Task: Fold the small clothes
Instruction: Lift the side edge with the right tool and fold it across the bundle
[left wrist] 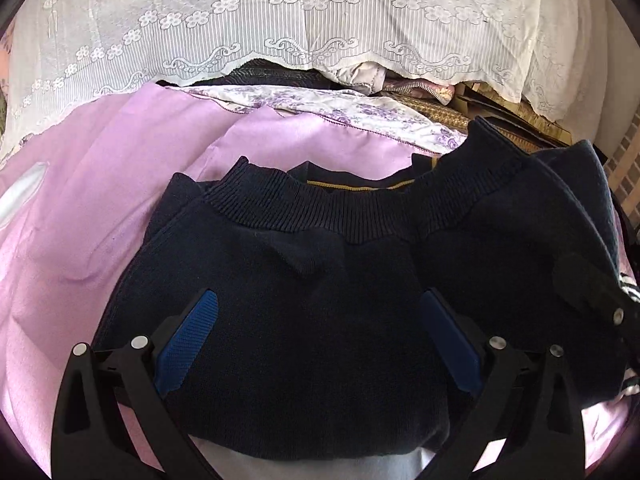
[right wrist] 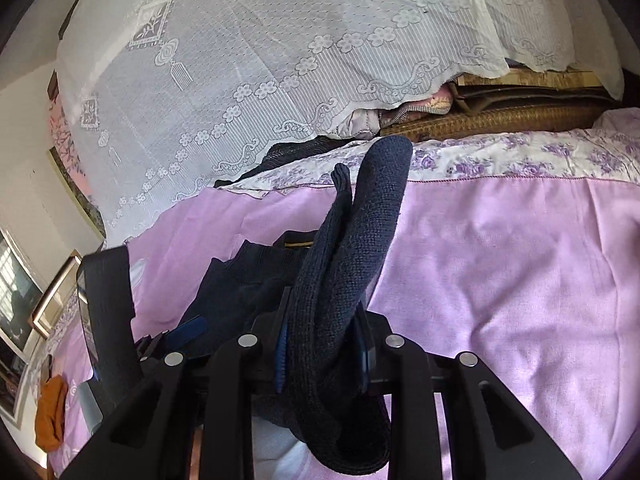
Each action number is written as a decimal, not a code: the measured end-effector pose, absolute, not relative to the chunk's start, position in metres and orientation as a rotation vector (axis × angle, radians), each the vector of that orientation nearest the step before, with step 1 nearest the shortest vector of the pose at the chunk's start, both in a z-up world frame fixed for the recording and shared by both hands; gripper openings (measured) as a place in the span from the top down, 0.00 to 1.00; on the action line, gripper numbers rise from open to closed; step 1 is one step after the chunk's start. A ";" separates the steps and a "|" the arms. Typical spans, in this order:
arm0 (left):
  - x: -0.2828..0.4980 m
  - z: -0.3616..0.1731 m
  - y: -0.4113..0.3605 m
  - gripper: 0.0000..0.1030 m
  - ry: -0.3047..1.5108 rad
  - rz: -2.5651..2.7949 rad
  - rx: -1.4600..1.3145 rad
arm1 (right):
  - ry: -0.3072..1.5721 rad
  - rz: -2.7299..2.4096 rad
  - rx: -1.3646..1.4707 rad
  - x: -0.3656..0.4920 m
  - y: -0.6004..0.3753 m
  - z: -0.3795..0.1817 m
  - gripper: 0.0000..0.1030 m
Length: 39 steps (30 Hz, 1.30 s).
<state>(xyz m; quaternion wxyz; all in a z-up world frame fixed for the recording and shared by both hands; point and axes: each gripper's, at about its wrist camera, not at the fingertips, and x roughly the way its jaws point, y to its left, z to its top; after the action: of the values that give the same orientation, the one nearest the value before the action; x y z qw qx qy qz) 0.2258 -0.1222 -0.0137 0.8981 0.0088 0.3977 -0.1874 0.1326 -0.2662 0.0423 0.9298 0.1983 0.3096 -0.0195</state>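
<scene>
The navy knit sweater [left wrist: 304, 280] lies on the lilac bedsheet [left wrist: 80, 240], its ribbed hem toward the lace curtain [left wrist: 320, 20], while the left gripper [left wrist: 316, 340] stands wide open over it and the right gripper [right wrist: 322, 354] is closed on a raised fold.

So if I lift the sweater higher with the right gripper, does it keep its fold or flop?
Likely flops: the sweater already bends limply where the right gripper pinches it. The knit looks thick, so probably weighty for its size, and the rest may drag across the purple sheet. It seems unlikely to slip, since the jaws are shut on bunched fabric.
</scene>
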 end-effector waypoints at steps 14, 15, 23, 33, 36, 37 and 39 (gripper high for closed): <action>0.262 -0.019 -0.088 0.23 0.901 -0.460 -0.187 | 0.634 -0.042 0.358 0.164 -0.218 0.053 0.74; 0.263 -0.019 -0.085 0.23 0.902 -0.463 -0.201 | 0.634 -0.038 0.359 0.166 -0.216 0.053 0.74; 0.268 -0.026 -0.081 0.26 0.937 -0.509 -0.250 | 0.661 0.063 0.406 0.170 -0.218 0.050 0.55; 0.277 -0.028 -0.068 0.25 0.977 -0.623 -0.376 | 0.664 0.280 0.608 0.171 -0.244 0.044 0.39; 0.277 -0.027 -0.069 0.25 0.981 -0.676 -0.399 | 0.662 0.306 0.608 0.168 -0.246 0.046 0.35; 0.278 -0.028 -0.068 0.25 0.987 -0.699 -0.421 | 0.663 0.326 0.619 0.168 -0.248 0.046 0.31; 0.282 -0.032 -0.061 0.24 1.002 -0.731 -0.509 | 0.677 0.372 0.660 0.170 -0.252 0.042 0.28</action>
<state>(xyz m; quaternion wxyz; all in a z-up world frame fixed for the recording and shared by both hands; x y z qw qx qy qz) 0.2820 -0.0609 -0.0318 0.7837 -0.2359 0.4643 -0.3386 0.1700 -0.2516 0.0421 0.8737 0.3160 0.3242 0.1782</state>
